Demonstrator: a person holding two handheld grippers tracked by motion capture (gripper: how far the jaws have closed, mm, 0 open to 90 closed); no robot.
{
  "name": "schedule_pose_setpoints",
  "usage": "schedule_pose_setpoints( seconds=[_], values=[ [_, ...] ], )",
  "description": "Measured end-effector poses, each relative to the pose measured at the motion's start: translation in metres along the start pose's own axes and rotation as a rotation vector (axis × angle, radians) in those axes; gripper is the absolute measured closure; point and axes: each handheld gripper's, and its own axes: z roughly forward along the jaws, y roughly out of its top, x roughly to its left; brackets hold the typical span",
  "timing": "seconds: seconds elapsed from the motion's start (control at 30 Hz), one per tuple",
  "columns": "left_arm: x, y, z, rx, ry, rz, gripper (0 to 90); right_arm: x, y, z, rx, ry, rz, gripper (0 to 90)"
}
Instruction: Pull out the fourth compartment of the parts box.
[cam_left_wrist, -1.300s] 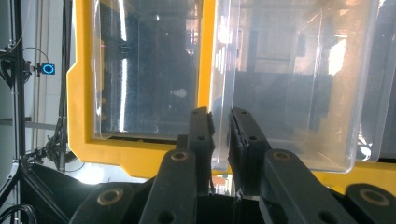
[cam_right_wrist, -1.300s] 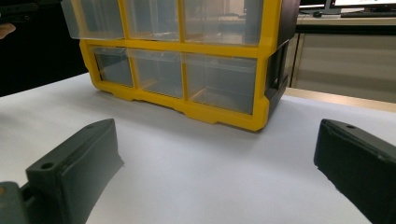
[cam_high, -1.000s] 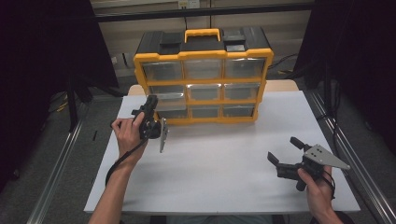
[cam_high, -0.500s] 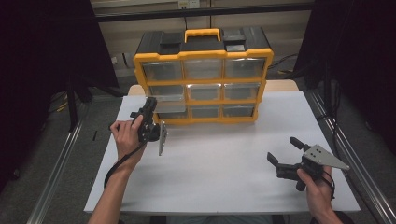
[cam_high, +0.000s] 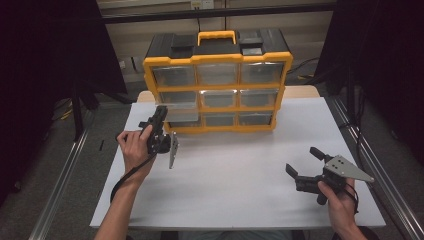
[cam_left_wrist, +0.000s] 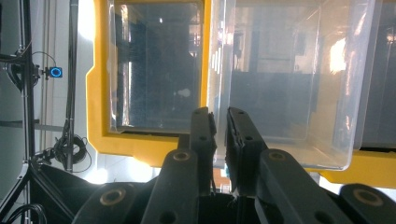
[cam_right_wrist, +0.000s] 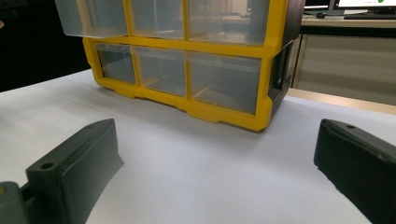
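High view: a clear drawer (cam_high: 178, 106) juts from the left column of the yellow organizer (cam_high: 218, 80), the left gripper (cam_high: 159, 120) clamped on its front edge. Right gripper (cam_high: 305, 162), jaws wide and empty, rests well right of the organizer on the white table (cam_high: 235, 190), dark curtains around.

A white table (cam_high: 240, 200) stands on grey floor (cam_high: 30, 200), black curtains (cam_high: 45, 60) at both sides.
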Motion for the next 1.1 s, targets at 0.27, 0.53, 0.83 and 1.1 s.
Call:
schedule_pose_setpoints(
  seconds=[0.27, 0.53, 0.83, 1.1],
  values=[
    [-0.001, 0.0, -0.003, 0.002, -0.004, -0.015, 82.1, 0.0, 0.0, 0.0, 0.001, 0.002, -0.003, 0.0],
    [0.0, 0.0, -0.006, 0.007, -0.002, -0.006, 82.1, 0.0, 0.0, 0.0, 0.0, 0.004, -0.006, 0.0],
    [0.0, 0.0, -0.009, -0.009, 0.007, -0.007, 82.0, 0.0, 0.0, -0.001, -0.001, 0.002, -0.007, 0.1],
    [0.001, 0.001, -0.012, -0.009, 0.005, 0.003, 81.9, 0.0, 0.0, -0.001, -0.001, 0.0, -0.006, 0.0]
  ],
)
